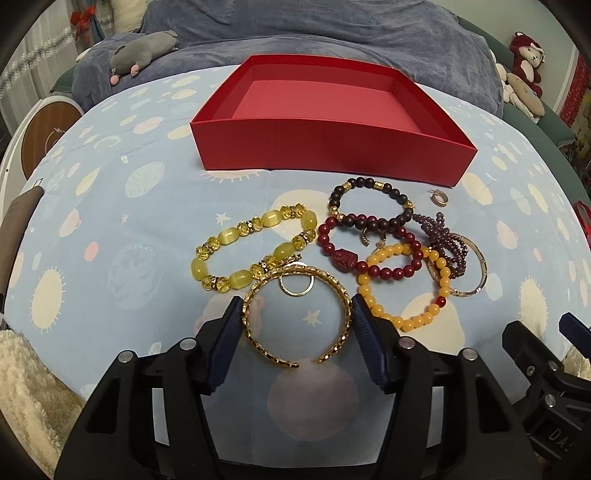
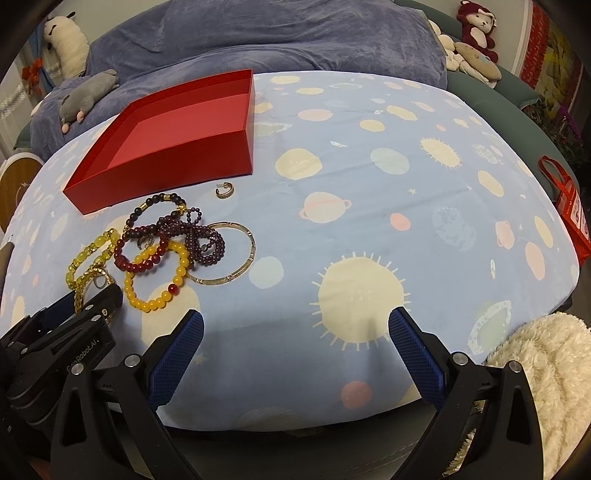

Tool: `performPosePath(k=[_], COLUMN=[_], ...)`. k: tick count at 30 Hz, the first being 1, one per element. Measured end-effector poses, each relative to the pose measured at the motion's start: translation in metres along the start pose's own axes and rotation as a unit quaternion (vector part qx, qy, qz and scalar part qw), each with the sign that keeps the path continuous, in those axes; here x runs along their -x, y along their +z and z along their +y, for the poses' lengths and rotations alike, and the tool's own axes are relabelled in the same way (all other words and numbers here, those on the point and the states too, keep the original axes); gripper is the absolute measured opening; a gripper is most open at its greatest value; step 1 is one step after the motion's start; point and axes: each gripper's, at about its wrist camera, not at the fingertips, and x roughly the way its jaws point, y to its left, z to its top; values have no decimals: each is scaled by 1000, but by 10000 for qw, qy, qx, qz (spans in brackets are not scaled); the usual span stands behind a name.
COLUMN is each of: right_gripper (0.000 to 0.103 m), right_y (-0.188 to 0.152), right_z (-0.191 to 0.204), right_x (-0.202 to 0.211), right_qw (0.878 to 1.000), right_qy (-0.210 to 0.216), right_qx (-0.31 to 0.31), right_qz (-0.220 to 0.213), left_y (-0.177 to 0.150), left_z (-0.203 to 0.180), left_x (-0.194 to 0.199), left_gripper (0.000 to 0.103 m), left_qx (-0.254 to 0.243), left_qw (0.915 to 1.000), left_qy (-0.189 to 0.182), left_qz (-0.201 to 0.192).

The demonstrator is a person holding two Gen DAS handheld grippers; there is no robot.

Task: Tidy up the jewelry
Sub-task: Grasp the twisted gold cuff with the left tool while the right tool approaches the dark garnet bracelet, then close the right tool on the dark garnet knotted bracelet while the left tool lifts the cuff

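Observation:
An empty red box stands at the back of the table; it also shows in the right wrist view. Before it lies a jewelry pile: a pale yellow bead bracelet, dark bead bracelet, red bead bracelet, orange bead bracelet, purple beads, thin gold bangle, a small earring and a gold ring. My left gripper has its pads against both sides of a gold cuff bangle lying on the cloth. My right gripper is open and empty, right of the pile.
The table has a blue planet-print cloth. A blue blanket and plush toys lie behind. A fluffy white cloth is at the right front edge, a red bag at far right.

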Motion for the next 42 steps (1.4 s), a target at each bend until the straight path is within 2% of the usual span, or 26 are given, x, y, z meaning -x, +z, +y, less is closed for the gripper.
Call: performPosePath(k=[6, 14, 19, 27, 29, 31, 34, 41, 42], right_gripper=[96, 96, 83, 81, 77, 62, 48, 35, 28], right_y=[0, 21, 28, 42, 46, 48, 50, 55, 55], right_z=[5, 40, 50, 50, 56, 60, 65, 72, 71], right_x=[3, 0, -18, -22, -28, -37, -46, -53, -52], right_qw=[9998, 9963, 9954, 9953, 9951, 9941, 9931, 9918, 9917], right_qy=[160, 361, 524, 725, 645, 634, 710, 780, 824], right_qx=[89, 767, 791, 604, 719, 816, 832, 936, 911], right_qz=[31, -145, 119, 216, 213, 321, 426, 392, 386], left_y=[1, 3, 3, 2, 2, 1, 0, -1, -1], left_z=[11, 32, 41, 51, 52, 51, 50, 49, 49], left_x=[12, 23, 24, 19, 18, 17, 18, 14, 13], left_gripper=[56, 56, 56, 56, 56, 56, 57, 57, 57], left_qx=[40, 144, 100, 310, 335, 324, 249, 272, 270], left_qw=[9999, 9992, 9986, 9987, 9987, 9988, 9988, 9990, 9991], left_qy=[9, 266, 410, 310, 289, 285, 317, 259, 251], left_qz=[-114, -265, -332, -275, -256, -248, -273, -222, -215])
